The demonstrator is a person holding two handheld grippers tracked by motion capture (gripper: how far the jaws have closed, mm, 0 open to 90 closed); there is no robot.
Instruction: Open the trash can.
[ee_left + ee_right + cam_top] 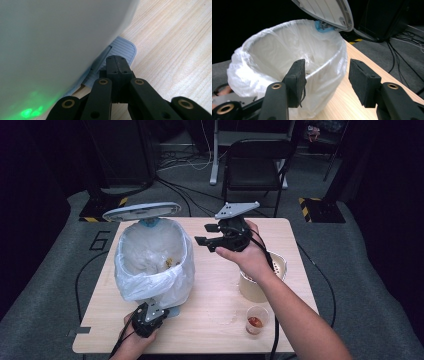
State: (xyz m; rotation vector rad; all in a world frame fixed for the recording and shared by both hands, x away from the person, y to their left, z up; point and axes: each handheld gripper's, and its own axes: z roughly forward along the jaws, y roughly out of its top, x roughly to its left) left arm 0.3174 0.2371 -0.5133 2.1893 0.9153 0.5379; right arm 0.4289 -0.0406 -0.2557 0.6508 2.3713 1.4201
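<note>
A pedal bin lined with a white plastic bag stands on the left of the wooden table, its grey lid raised. Some yellowish scraps lie inside. My left gripper is shut with nothing between its jaws, and its tips rest on the bin's blue-grey ribbed pedal beside the bin wall. My right gripper is held open in the air just right of the bin's rim. In the right gripper view the gripper is empty and faces the bin and lid.
A beige paper bowl stands on the right of the table, partly under the right forearm. A small clear cup with red sauce sits near the front edge. Beyond the table are a folding chair, floor cables and dark stands.
</note>
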